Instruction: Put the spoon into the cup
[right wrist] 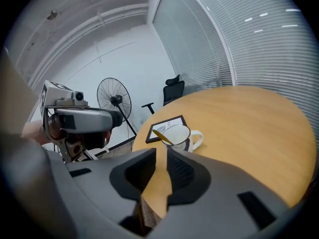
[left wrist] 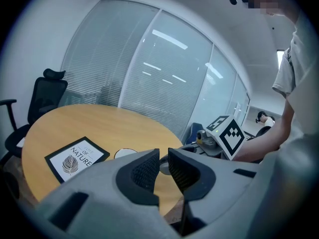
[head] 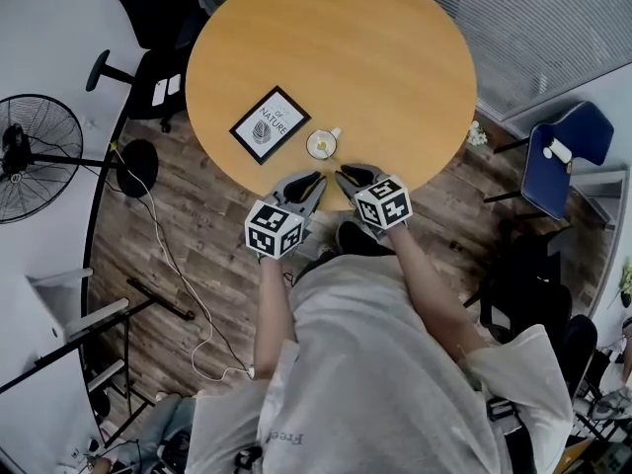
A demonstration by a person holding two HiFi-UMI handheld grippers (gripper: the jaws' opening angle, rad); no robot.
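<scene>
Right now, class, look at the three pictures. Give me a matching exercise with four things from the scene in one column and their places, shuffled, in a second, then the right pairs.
Things:
1. spoon
2. framed picture
3. fan
4. blue chair

Places:
A. on the floor, at the head view's left
B. leaning inside the white cup
C. on the floor, at the head view's right
D. flat on the table, beside the white cup

Pairs: 1-B, 2-D, 3-A, 4-C.
</scene>
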